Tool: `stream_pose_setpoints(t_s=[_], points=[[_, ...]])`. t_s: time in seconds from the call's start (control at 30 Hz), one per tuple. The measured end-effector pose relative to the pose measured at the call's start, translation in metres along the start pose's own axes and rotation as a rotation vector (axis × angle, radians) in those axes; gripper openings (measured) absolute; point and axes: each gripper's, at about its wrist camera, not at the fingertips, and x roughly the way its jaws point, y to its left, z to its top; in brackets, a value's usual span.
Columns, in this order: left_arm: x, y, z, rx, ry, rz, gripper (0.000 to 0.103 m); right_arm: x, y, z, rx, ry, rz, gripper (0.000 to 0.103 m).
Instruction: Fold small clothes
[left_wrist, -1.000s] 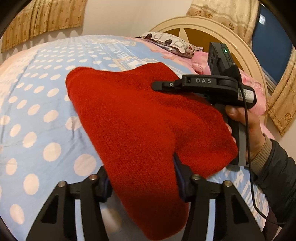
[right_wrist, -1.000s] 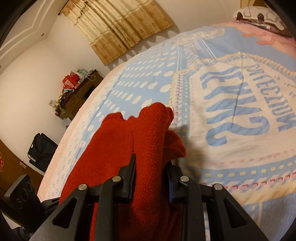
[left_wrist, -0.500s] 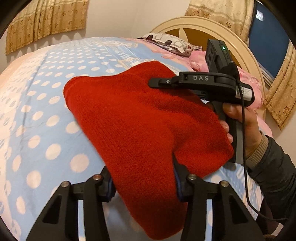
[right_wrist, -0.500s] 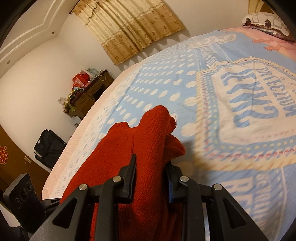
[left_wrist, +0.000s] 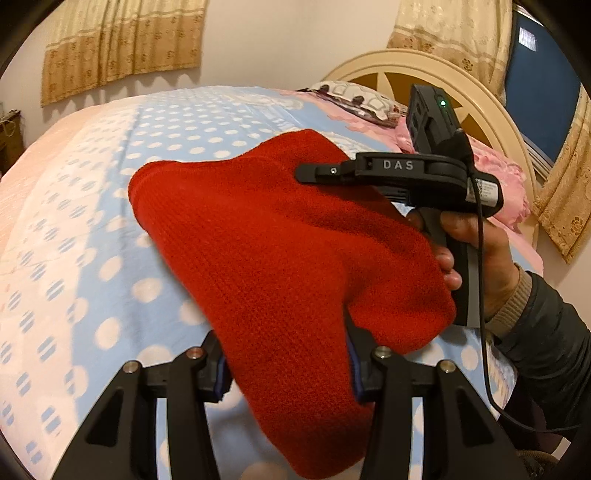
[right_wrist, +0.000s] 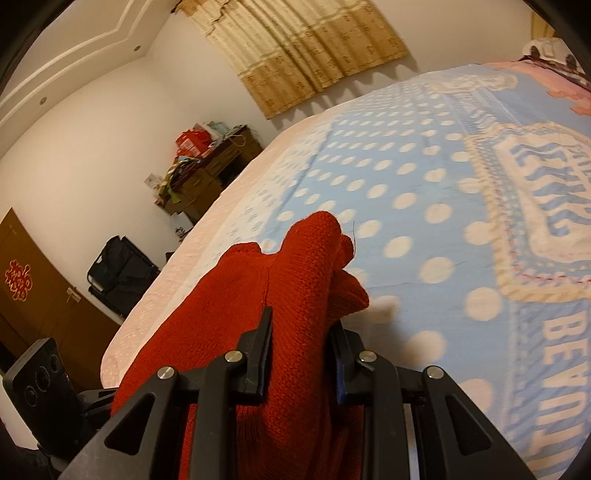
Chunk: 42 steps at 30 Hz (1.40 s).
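One red knit garment (left_wrist: 280, 258) hangs in the air above the bed (left_wrist: 110, 266), carried between two tools. The left tool (left_wrist: 284, 363) pinches a thick bunch of the knit between its fingers, and the cloth spills forward and down past them. The right tool (right_wrist: 301, 347) is likewise closed on a gathered fold, with bunched layers poking out just ahead of its fingertips. In the left view the right tool's body shows from the side, gripped by the person's right hand (left_wrist: 476, 258), with the garment draped between it and the left tool.

Holding two separate edges up off the bed probably lets the doubled cloth hang straight before it is laid down, so the fold keeps its line. The garment touches the bed nowhere that can be seen.

The count is one garment, two tools, one visible hand and one bed. Beyond the tools, a pillow (left_wrist: 354, 98) lies at the headboard (left_wrist: 480, 92).
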Motion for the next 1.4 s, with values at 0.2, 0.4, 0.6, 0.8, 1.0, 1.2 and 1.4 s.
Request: stream_pose_setpoints(t_s=[0.2, 0.4, 0.6, 0.8, 1.0, 1.2, 1.4], points=[[-0.014, 0.008, -0.006, -0.039, -0.027, 0.036, 0.049, 0.016, 0.032, -0.003, -0.027, 0.014, 0.042, 0.026], [-0.033, 0.02, -0.015, -0.073, -0.063, 0.085, 0.049, 0.038, 0.067, -0.002, -0.059, 0.034, 0.09, 0.026], [-0.047, 0.035, -0.026, -0.117, -0.084, 0.117, 0.049, 0.06, 0.095, -0.003, -0.091, 0.061, 0.128, 0.026], [-0.059, 0.047, -0.04, -0.156, -0.099, 0.15, 0.049, 0.08, 0.127, -0.005, -0.127, 0.093, 0.16, 0.026], [-0.07, 0.059, -0.052, -0.197, -0.12, 0.183, 0.049, 0.101, 0.156, -0.005, -0.166, 0.12, 0.181, 0.026], [-0.079, 0.071, -0.061, -0.241, -0.141, 0.209, 0.049, 0.122, 0.184, -0.006, -0.197, 0.145, 0.203, 0.026], [-0.086, 0.082, -0.069, -0.273, -0.158, 0.233, 0.049, 0.141, 0.206, -0.008, -0.22, 0.171, 0.221, 0.026]])
